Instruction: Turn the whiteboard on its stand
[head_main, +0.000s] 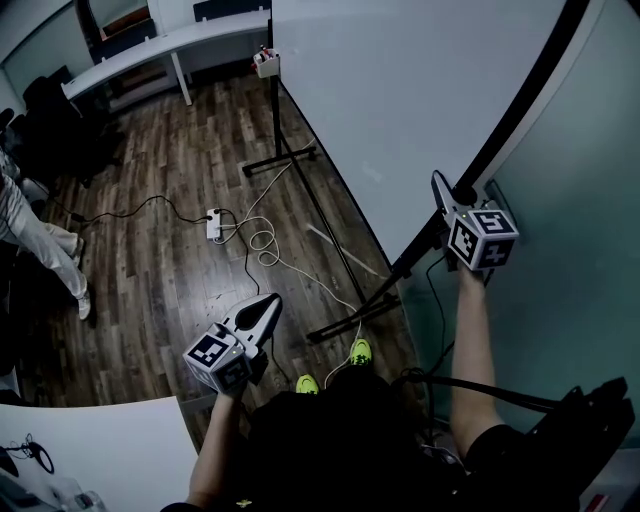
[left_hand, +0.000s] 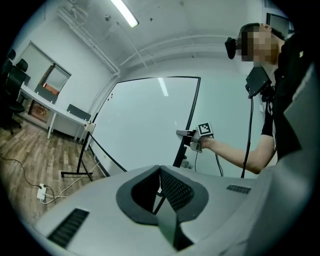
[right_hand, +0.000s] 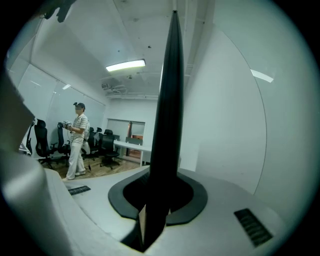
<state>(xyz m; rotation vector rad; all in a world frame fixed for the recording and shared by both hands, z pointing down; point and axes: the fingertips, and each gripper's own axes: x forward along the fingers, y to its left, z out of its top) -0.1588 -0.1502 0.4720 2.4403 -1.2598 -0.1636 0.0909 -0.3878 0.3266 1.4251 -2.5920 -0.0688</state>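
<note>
The big whiteboard (head_main: 420, 100) fills the upper right of the head view, and its black frame edge (head_main: 520, 110) runs slanting down toward the stand's foot (head_main: 350, 318). My right gripper (head_main: 440, 185) is shut on that edge at its lower part. In the right gripper view the black frame (right_hand: 167, 100) rises straight out from between the jaws of the right gripper (right_hand: 161, 172). My left gripper (head_main: 272, 300) hangs low over the floor, away from the board, tips together and holding nothing. The left gripper view looks past the left gripper (left_hand: 160, 170) to the whiteboard (left_hand: 145, 125) and the right gripper (left_hand: 181, 133).
A power strip (head_main: 214, 224) and white cables (head_main: 265, 245) lie on the wood floor by the stand's far post (head_main: 277, 140). A long desk (head_main: 170, 45) lines the back wall. Another person (head_main: 45, 245) stands at left. A white table (head_main: 90, 450) sits at lower left, a teal wall (head_main: 580, 300) at right.
</note>
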